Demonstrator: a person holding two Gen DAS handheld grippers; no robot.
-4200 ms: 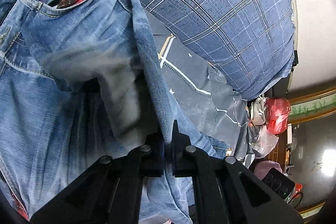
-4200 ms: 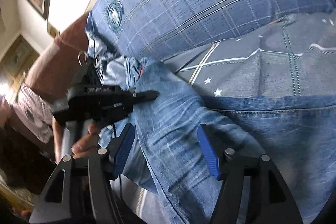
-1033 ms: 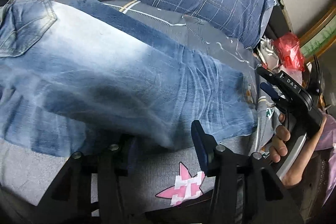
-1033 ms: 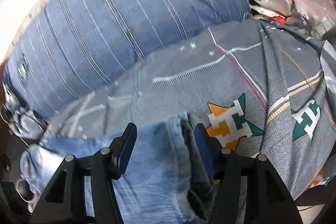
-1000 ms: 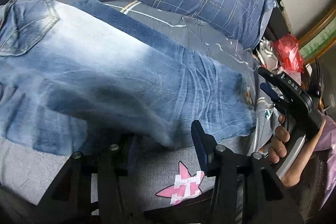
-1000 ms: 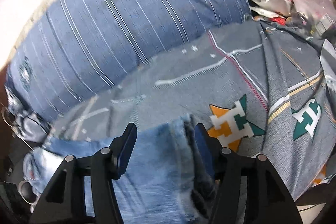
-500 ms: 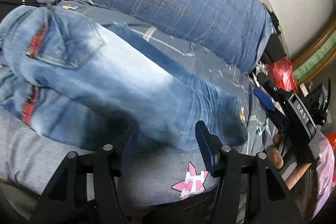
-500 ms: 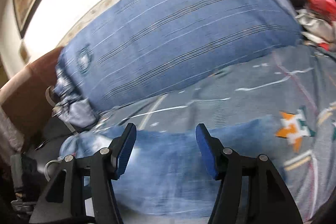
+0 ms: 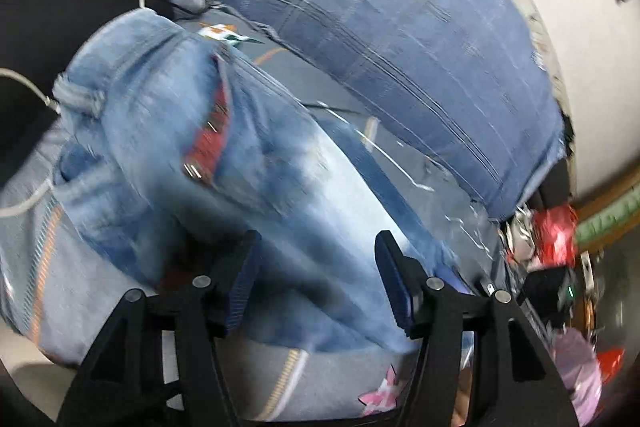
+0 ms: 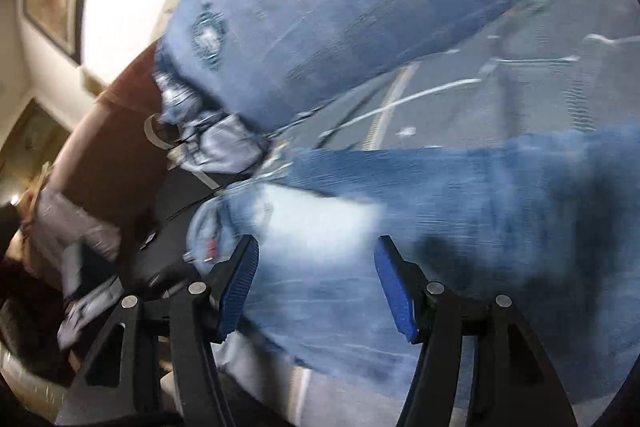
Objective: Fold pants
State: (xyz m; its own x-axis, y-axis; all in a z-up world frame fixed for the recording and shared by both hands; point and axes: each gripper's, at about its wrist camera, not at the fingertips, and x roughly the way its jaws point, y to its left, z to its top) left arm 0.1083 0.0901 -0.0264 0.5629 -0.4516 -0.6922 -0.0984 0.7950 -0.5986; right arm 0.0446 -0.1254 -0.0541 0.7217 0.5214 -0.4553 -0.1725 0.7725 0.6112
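We see the jeans (image 9: 248, 195) lying folded lengthwise across the grey patterned bedsheet (image 9: 400, 163) below the blue plaid pillow (image 9: 400, 39), whose round emblem (image 10: 208, 37) blurs past reading, while our left gripper (image 9: 316, 283) and right gripper (image 10: 316, 283) hover above the denim with fingers spread apart, empty.

Bed, grey printed sheet (image 9: 404, 163): stars, white lines, pink star motif near front edge. On it: jeans (image 9: 256, 187), light blue, lying lengthwise, red trim at pocket, waist at one end; large blue plaid pillow (image 9: 400, 39) along the wall side, touching the sheet behind the jeans.
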